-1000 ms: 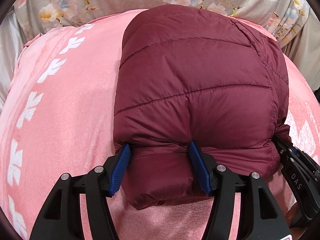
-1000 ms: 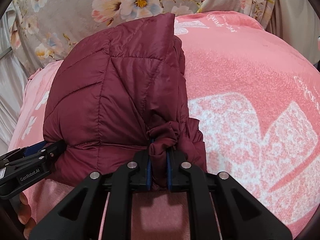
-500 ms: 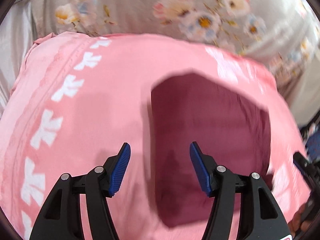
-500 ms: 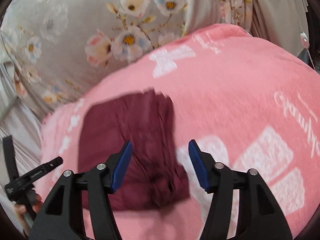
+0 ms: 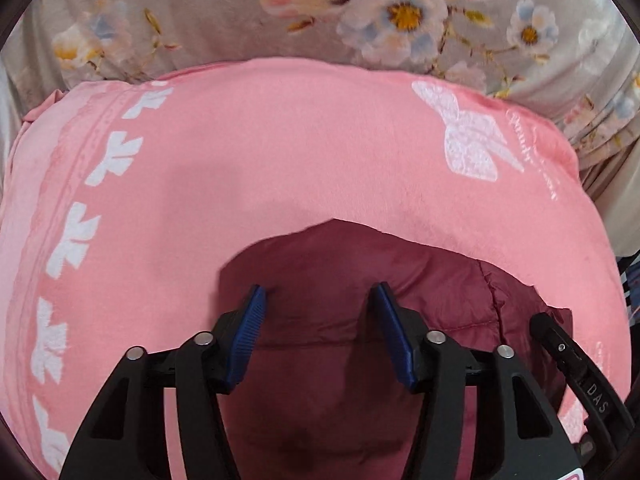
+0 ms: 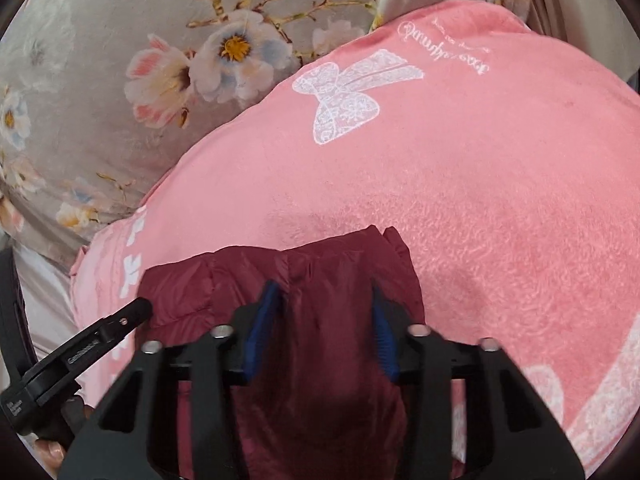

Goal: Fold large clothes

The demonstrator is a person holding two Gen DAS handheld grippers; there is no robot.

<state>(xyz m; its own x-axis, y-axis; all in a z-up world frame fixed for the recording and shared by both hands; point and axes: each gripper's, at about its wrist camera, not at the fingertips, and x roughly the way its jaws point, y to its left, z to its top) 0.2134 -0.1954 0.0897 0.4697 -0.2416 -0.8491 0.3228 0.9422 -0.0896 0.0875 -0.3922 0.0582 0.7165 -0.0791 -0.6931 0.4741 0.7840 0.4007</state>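
A dark red quilted jacket [image 5: 440,280], folded into a bundle, lies on the pink blanket [image 5: 280,160]. My left gripper [image 5: 319,290] hovers over the bundle's far part. Its blue pads stand apart and fully in view, the jaws are closing, and the jacket lies under the gap. In the right wrist view the jacket [image 6: 180,288] fills the gap of my right gripper [image 6: 324,289]. Those jaws are closing too, and fabric bulges between the pads without being pinched flat. Each gripper shows at the edge of the other's view: the right gripper [image 5: 560,344] and the left gripper [image 6: 100,340].
The pink blanket [image 6: 480,200] with white bows spreads far beyond and beside the jacket. Behind it runs a grey floral sheet [image 5: 200,12], also seen as the floral sheet [image 6: 80,60]. Pale cloth hangs at the far right. A person's fingertips [image 6: 48,448] show at the lower left.
Both grippers let go of the jacket, drew back and up, then came forward over it again. The right jaws went from shut on fabric to wide apart.
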